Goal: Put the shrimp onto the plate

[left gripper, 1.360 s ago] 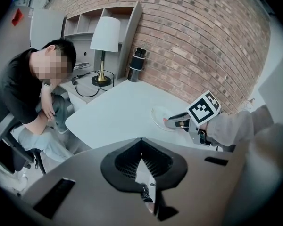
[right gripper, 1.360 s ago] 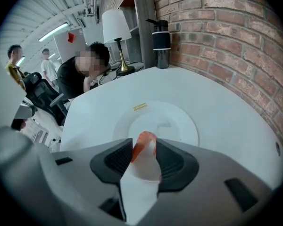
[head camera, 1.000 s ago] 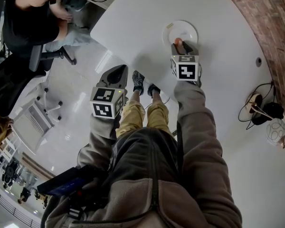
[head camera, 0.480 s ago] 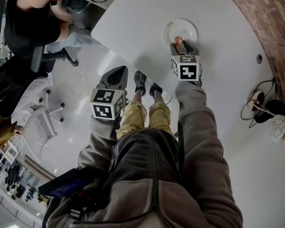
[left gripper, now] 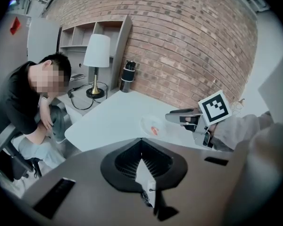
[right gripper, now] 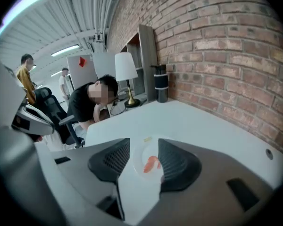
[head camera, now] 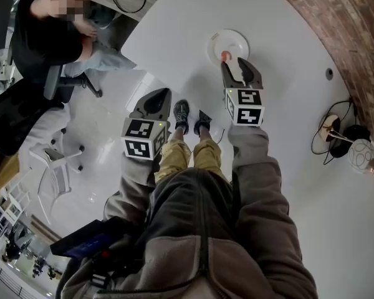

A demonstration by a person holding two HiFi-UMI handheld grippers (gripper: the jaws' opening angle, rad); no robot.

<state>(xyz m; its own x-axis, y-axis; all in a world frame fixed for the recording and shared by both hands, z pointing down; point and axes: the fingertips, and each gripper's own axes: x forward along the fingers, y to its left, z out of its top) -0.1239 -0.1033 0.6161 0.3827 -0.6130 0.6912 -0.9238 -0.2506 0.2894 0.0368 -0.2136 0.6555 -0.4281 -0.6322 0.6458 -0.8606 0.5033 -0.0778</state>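
A small orange shrimp (head camera: 225, 56) lies on the near edge of a white plate (head camera: 232, 41) on the white table. My right gripper (head camera: 235, 65) hovers just short of the plate, open, with nothing between its pads. In the right gripper view the shrimp (right gripper: 152, 164) shows on the plate (right gripper: 140, 150) beyond the spread jaws of the right gripper (right gripper: 144, 146). My left gripper (head camera: 154, 99) is shut and empty, held off the table's edge over the floor. From the left gripper (left gripper: 141, 145), the shrimp (left gripper: 154, 130) and the right gripper (left gripper: 178, 117) lie ahead.
A seated person (head camera: 47, 36) in a black top is at the table's far left corner. Cables and headphones (head camera: 341, 141) lie at the table's right. A table lamp (left gripper: 96, 60) and a dark bottle (left gripper: 128, 75) stand by the brick wall. My own feet (head camera: 190, 114) show below the table's edge.
The right gripper has let go of the shrimp, which now lies on the plate, and has drawn back a little towards me. The left gripper has hardly moved.
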